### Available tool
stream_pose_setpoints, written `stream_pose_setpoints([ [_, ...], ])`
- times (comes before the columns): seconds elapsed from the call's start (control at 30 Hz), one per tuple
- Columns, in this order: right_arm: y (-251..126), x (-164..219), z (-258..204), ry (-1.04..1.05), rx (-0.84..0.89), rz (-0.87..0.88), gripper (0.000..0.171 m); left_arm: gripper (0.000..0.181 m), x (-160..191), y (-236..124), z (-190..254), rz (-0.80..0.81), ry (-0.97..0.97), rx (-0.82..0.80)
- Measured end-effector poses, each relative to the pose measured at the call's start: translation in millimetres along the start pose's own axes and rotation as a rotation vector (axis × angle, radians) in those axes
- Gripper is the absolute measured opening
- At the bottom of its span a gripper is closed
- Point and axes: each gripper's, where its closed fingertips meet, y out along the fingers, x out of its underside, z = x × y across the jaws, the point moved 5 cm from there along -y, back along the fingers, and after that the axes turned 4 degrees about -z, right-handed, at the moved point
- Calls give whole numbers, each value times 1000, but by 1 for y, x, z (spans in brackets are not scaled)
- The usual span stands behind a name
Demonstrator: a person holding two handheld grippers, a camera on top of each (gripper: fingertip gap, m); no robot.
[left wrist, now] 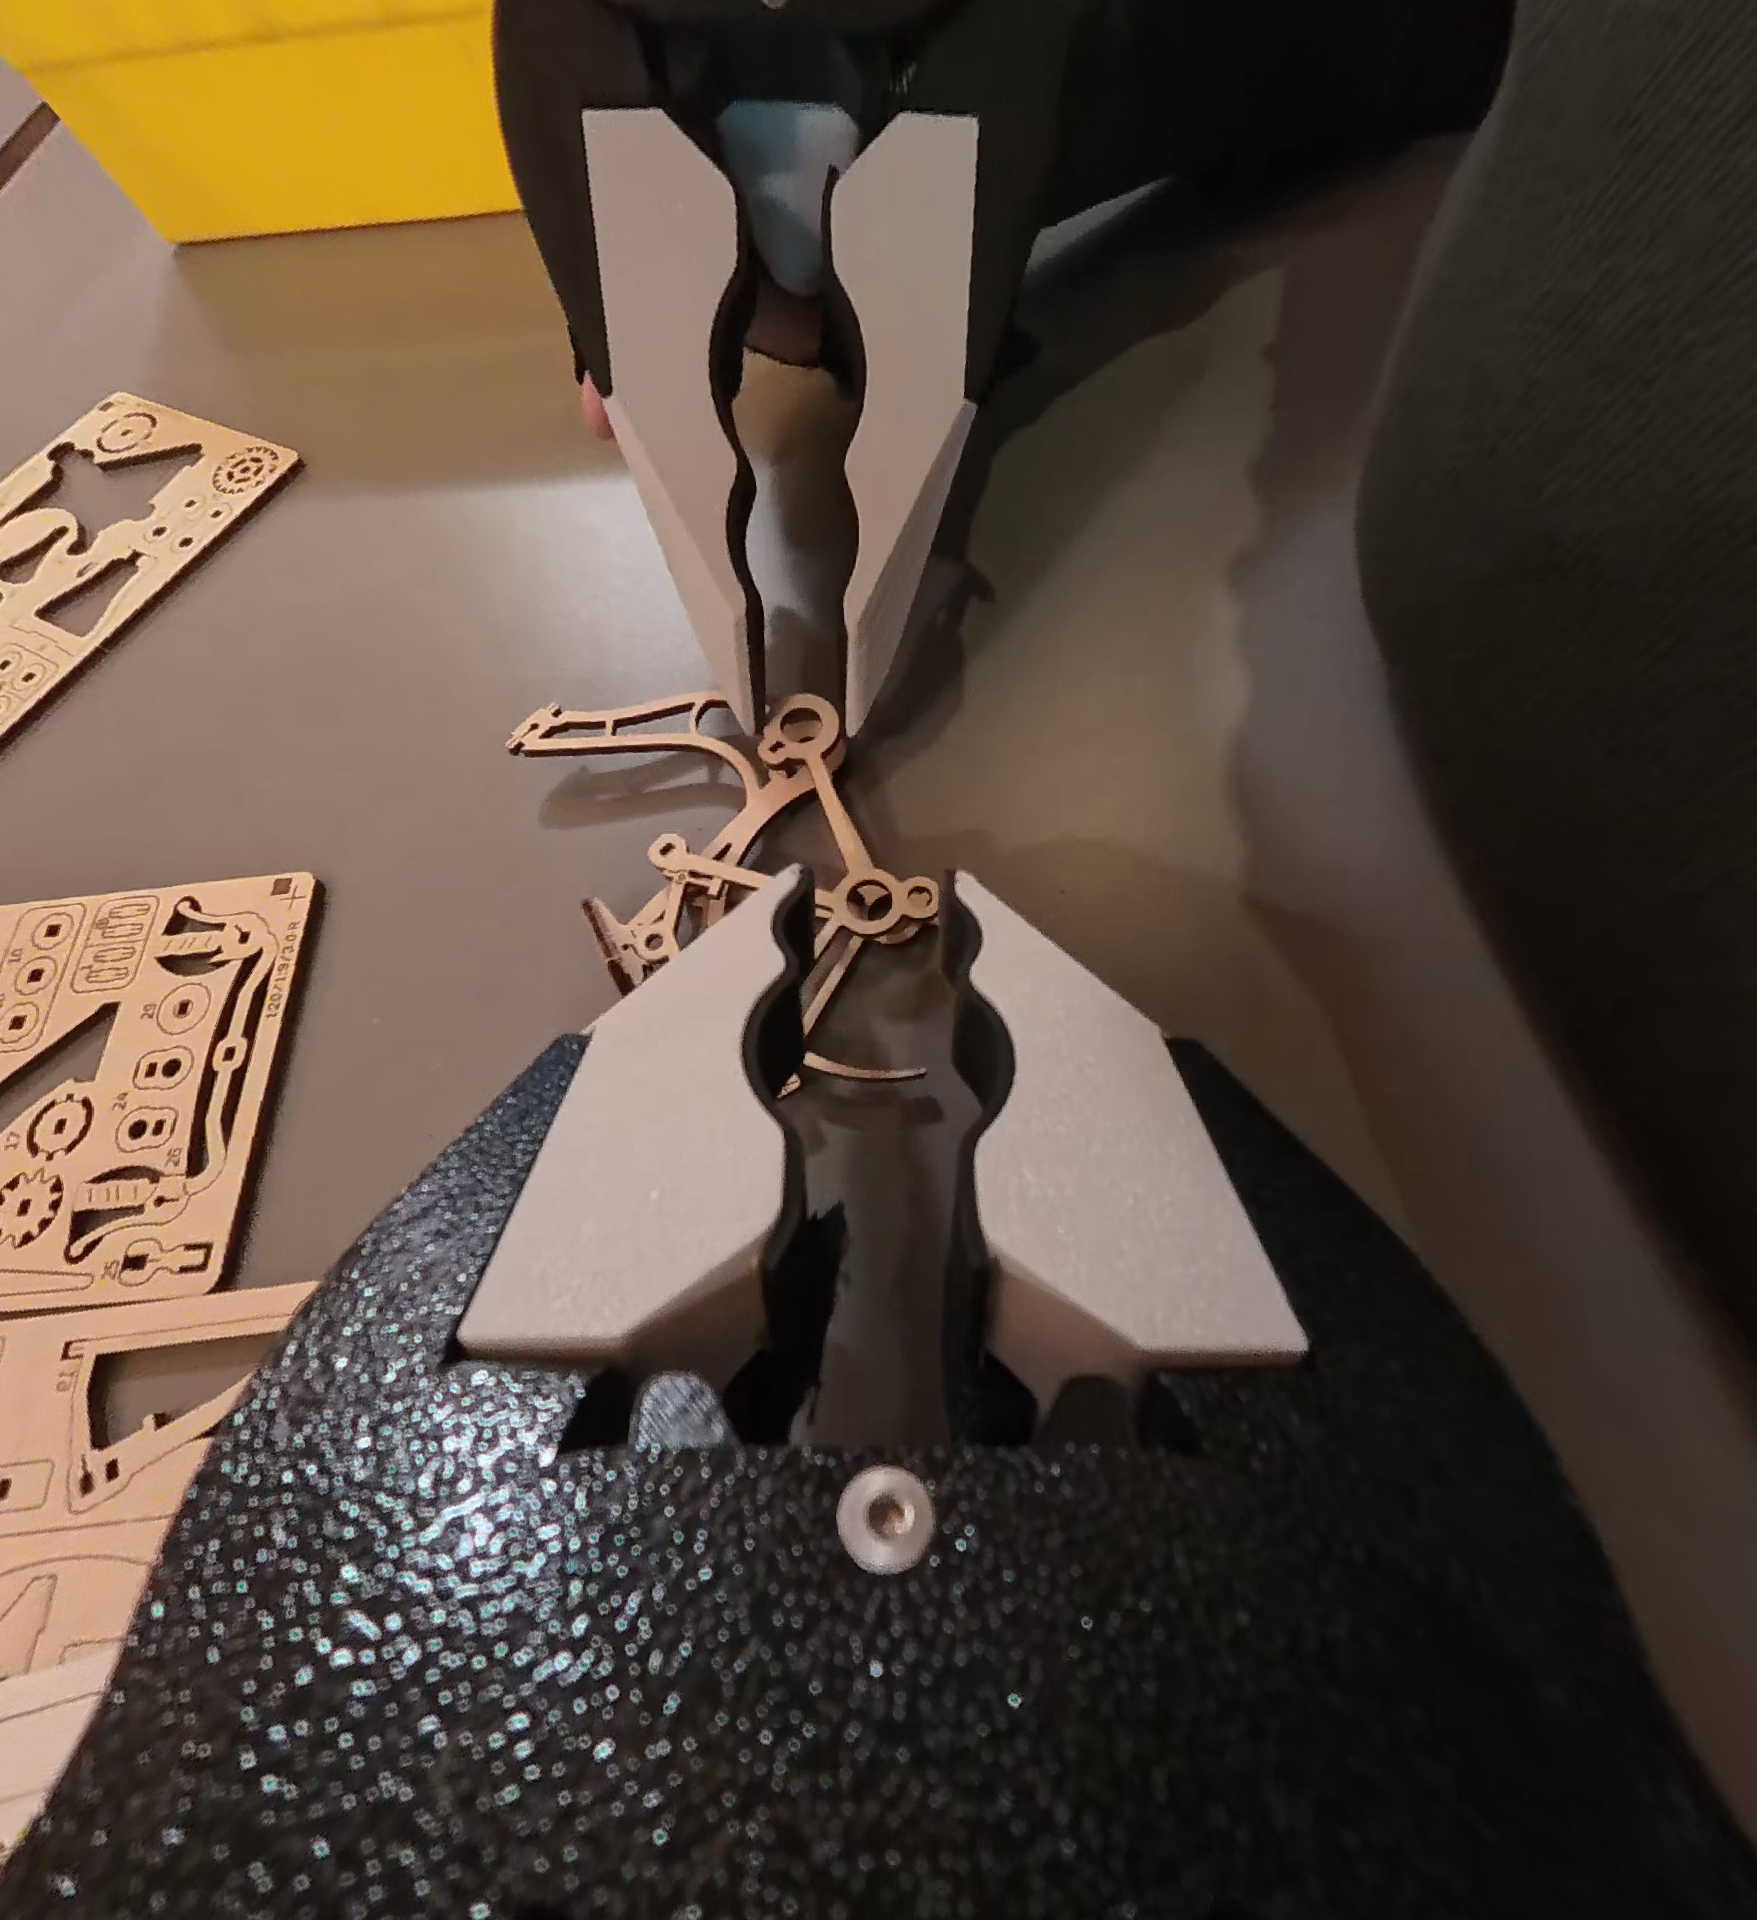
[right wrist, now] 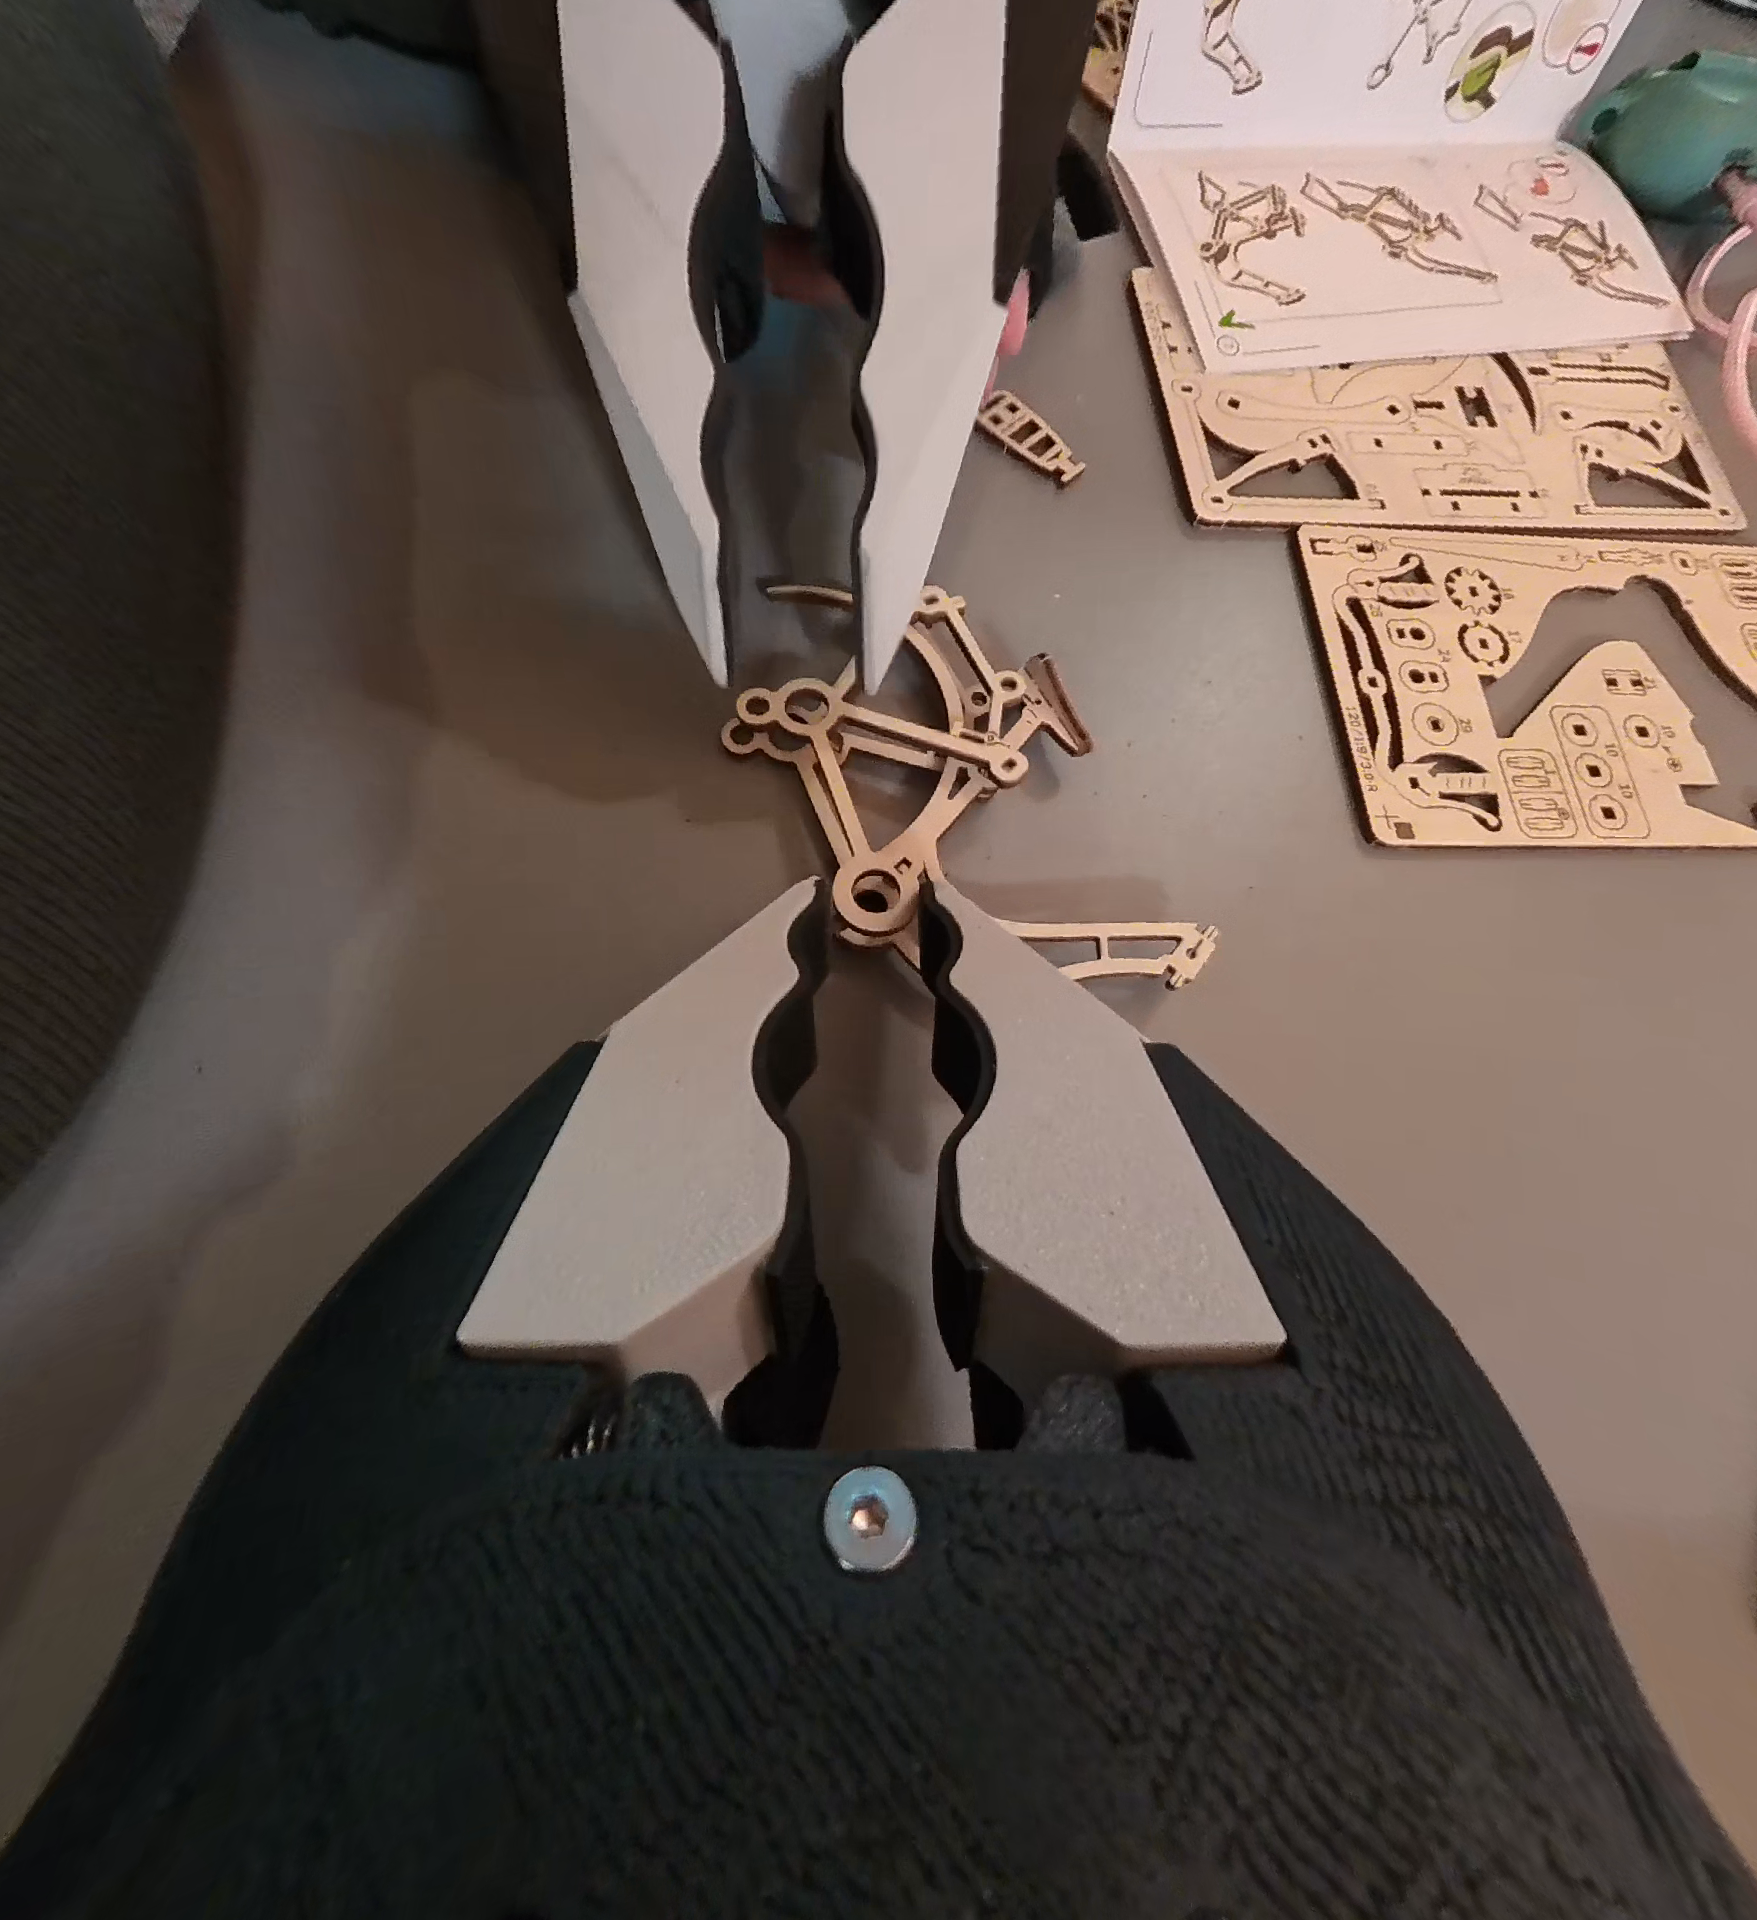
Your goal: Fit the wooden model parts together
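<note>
A flat wooden frame of struts and rings (left wrist: 832,821) lies on the grey table (left wrist: 386,727) between my two grippers, which face each other. My left gripper (left wrist: 879,883) has its jaws narrowly closed around the frame's lobed hub (left wrist: 879,902). My right gripper (right wrist: 872,888) is closed on the single ring (right wrist: 869,896) at the frame's other end. In the right wrist view the left gripper (right wrist: 796,681) comes in from the top, its tips at the lobed hub (right wrist: 780,717). In the left wrist view the right gripper (left wrist: 806,712) comes in from the top.
A loose curved strut (right wrist: 1113,951) and a thin sliver (left wrist: 869,1070) lie beside the frame. A small ladder-shaped part (right wrist: 1030,436), punched wooden sheets (right wrist: 1580,707) (left wrist: 126,1060), an open booklet (right wrist: 1373,239), a teal object (right wrist: 1695,135) and a yellow box (left wrist: 261,114) stand around. A dark cushion (left wrist: 1632,623) borders the table. Some 4 cm of space lies between my two pairs of fingers. The teal object (right wrist: 1695,135) lies around 30 cm away from my left fingertips.
</note>
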Motion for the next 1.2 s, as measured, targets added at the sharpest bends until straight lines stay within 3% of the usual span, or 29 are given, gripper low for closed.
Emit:
stream_pose_setpoints([
  [0.03,0,0,0,-3,-2,2,15,21,0,1,0,-4,4,-1],
  [1.2,0,2,2,-105,-69,68,15,20,0,0,3,9,17,20],
])
